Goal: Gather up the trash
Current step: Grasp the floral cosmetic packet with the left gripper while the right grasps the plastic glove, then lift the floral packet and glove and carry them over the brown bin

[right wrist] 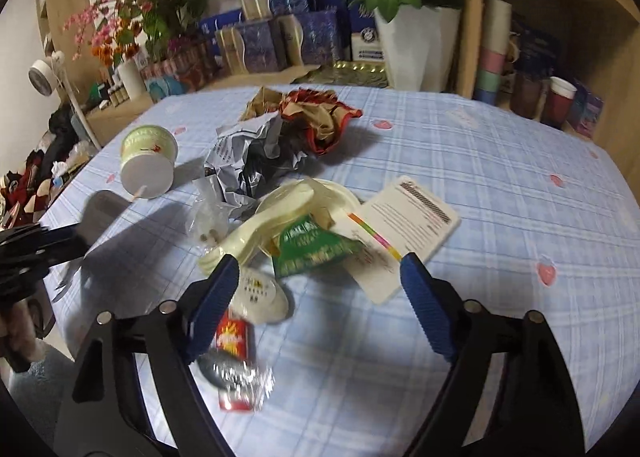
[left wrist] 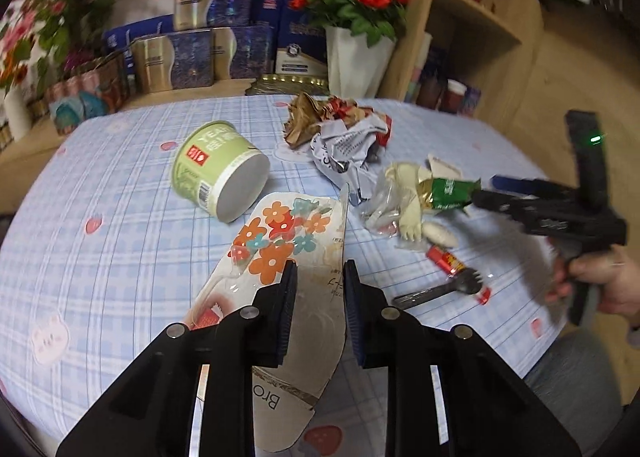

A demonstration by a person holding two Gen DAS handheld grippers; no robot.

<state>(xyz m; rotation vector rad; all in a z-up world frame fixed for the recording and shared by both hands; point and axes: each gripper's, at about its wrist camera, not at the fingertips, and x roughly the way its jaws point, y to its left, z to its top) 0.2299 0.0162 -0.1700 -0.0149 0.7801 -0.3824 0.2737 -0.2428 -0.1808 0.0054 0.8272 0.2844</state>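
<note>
The left gripper [left wrist: 320,277] is clamped on a flat flower-printed package [left wrist: 296,257], held above the checked tablecloth [left wrist: 100,257]. The right gripper [right wrist: 316,269] stands unclenched with nothing between its pads, poised over a green sachet [right wrist: 312,249], a white card [right wrist: 404,229] and a red wrapper [right wrist: 232,337]. A green cup [left wrist: 218,171] lies on its side near crumpled paper [left wrist: 348,145].

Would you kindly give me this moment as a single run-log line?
task: collect trash | left gripper: shut on flowered packet | right gripper: open, near green sachet | on table: green cup, crumpled wrappers
</note>
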